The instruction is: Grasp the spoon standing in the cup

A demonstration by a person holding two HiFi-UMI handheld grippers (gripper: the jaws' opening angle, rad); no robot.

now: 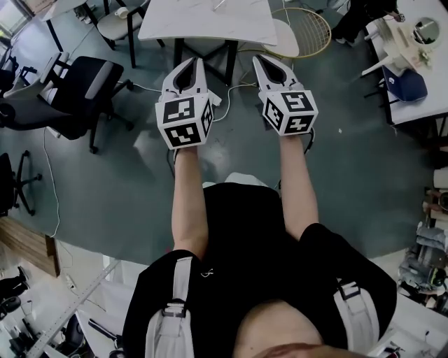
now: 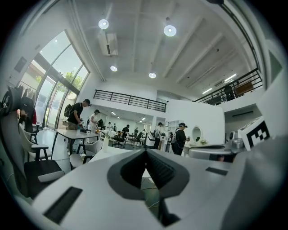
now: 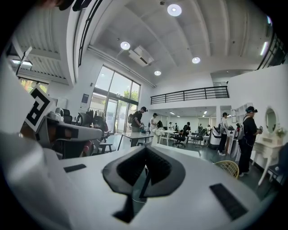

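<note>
- Head view: I see the left tool (image 1: 197,63) and the right tool (image 1: 257,60) held side by side on outstretched forearms above the grey floor (image 1: 112,182). Their tips point toward a white table (image 1: 210,21). A black office chair (image 1: 77,91) stands at the left, and a yellow wire chair (image 1: 309,31) sits just beside the table's right end.
- Left gripper view: the left tool (image 2: 146,152) has its jaws closed together, tips meeting, with nothing clamped between them. Beyond them lies an open hall with tall windows (image 2: 58,85) and people standing at a far table (image 2: 74,134). The right tool's marker cube (image 2: 257,133) shows at the right edge.
- Right gripper view: the right tool (image 3: 145,149) also has its jaws closed together, with nothing between them. The left tool's marker cube (image 3: 37,108) shows at the left edge, and the yellow wire chair (image 3: 229,167) is at the lower right.
- Spoon and cup: I cannot locate either in any view.
</note>
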